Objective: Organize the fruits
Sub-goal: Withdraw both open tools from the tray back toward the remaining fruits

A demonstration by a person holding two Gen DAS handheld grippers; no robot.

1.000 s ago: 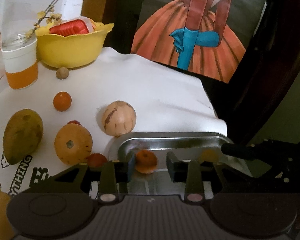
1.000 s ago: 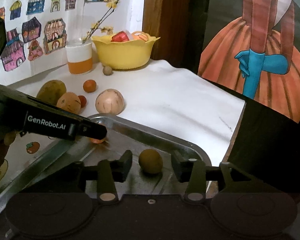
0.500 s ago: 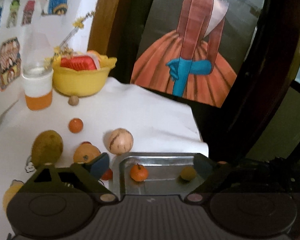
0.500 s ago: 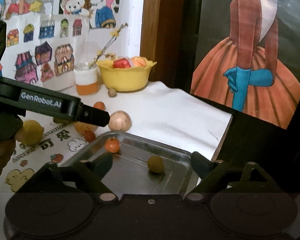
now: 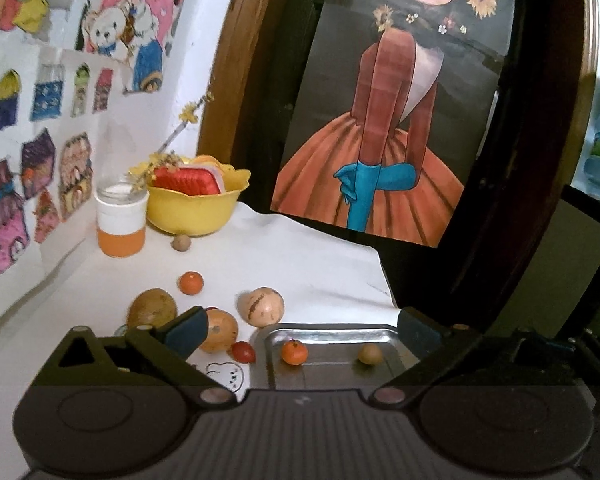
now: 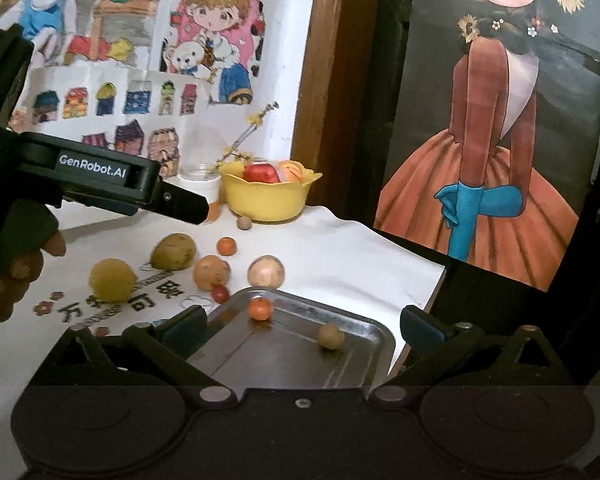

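Note:
A metal tray lies at the table's near right corner. In it rest a small tangerine and a small brownish-yellow fruit, apart from each other. My left gripper is raised above the tray's near side, open wide and holding nothing. The right wrist view shows the same tray, tangerine and brown fruit below my right gripper, which is also open and empty. A finger of the left gripper reaches in from the left, held by a hand.
Loose on the white cloth left of the tray are a pale round fruit, an orange fruit, a mango, a yellow fruit, a small tomato and a small orange. A yellow bowl and a jar stand at the back.
Both grippers have opened wide and risen back from the tray. The tangerine and the brown fruit now lie free in the tray, farther from the fingers.

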